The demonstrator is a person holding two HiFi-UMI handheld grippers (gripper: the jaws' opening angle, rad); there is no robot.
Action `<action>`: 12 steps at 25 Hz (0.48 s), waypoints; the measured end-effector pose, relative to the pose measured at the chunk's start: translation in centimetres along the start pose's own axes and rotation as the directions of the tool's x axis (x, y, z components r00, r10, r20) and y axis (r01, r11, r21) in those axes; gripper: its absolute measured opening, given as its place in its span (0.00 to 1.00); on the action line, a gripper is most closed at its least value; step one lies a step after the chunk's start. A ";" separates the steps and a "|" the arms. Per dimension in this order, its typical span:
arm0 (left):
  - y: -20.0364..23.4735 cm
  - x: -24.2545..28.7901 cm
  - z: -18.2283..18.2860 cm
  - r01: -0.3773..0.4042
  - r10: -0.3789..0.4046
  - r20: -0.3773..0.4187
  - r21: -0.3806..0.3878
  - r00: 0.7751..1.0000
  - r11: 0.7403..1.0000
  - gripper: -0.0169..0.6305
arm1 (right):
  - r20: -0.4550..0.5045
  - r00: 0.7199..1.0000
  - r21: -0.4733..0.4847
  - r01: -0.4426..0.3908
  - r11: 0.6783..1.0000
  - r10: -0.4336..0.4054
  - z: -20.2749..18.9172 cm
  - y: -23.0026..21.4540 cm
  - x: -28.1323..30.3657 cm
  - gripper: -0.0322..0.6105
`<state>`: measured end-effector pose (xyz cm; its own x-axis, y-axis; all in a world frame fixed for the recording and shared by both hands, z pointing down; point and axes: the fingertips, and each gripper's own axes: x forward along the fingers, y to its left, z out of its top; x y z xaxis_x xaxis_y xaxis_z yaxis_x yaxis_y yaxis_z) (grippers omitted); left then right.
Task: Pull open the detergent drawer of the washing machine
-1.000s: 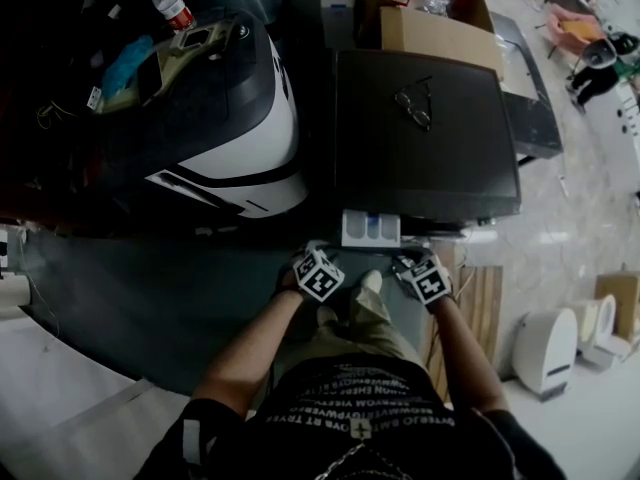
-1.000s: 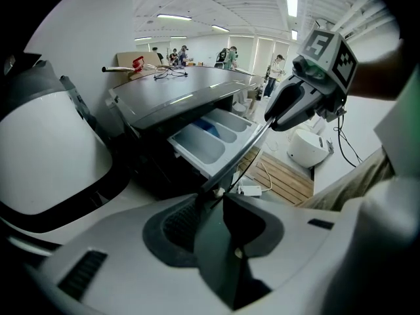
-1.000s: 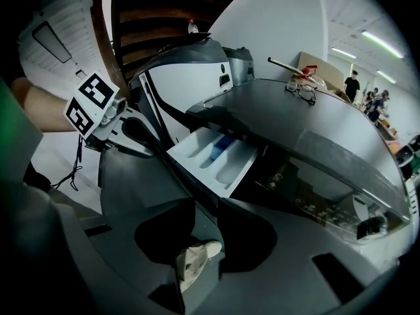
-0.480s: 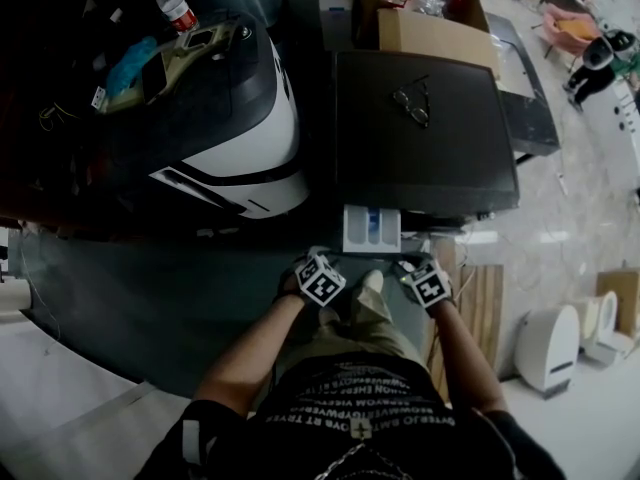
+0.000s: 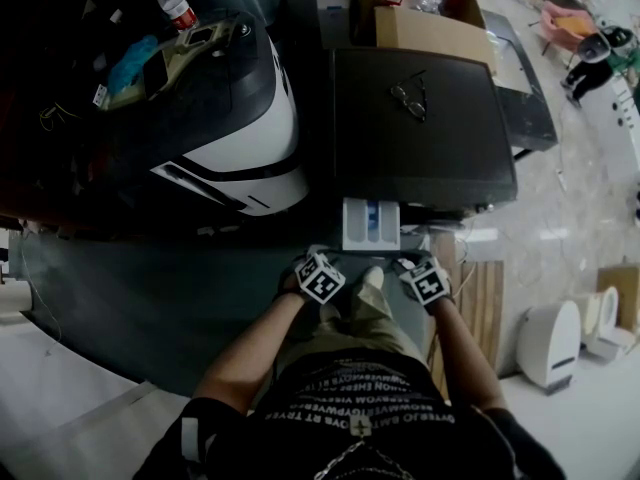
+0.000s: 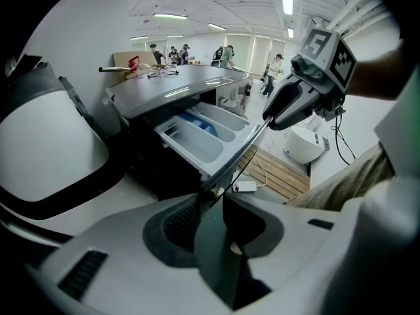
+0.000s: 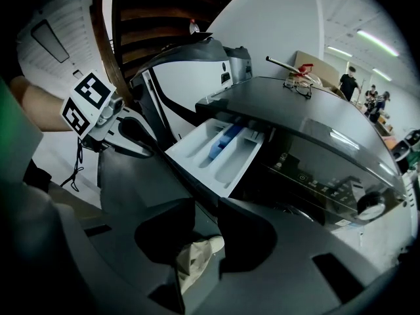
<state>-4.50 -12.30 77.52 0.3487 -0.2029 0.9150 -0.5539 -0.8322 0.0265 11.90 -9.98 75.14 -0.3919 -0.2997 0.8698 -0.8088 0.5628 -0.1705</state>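
The left gripper point(image 6: 211, 199) and the right gripper point(image 7: 200, 205) each clench the front panel of the detergent drawer point(image 5: 370, 225). It juts further out of the washing machine point(image 5: 420, 128) than a second ago, its compartments exposed. The pull looks nearly complete.

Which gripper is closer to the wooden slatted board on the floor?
Right. The right gripper holds the drawer at its right end, beside the board; the left gripper is at the far end.
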 end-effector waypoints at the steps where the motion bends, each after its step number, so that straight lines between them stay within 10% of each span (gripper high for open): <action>1: 0.0 0.0 0.0 0.002 -0.002 0.000 -0.001 1.000 1.000 0.19 | 0.000 1.000 0.000 0.000 1.000 0.000 -0.1 0.0 0.0 0.21; 12: 0.3 -4.4 1.6 0.019 0.003 0.160 -0.134 0.987 0.991 0.19 | 0.152 0.982 0.067 0.105 0.992 -0.114 1.4 -1.3 -3.9 0.21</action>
<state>-4.96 -12.52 72.87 0.4635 -0.2856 0.8388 -0.6439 -0.7589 0.0974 13.83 -10.63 71.33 -0.3589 -0.4755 0.8032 -0.8730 0.4754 -0.1086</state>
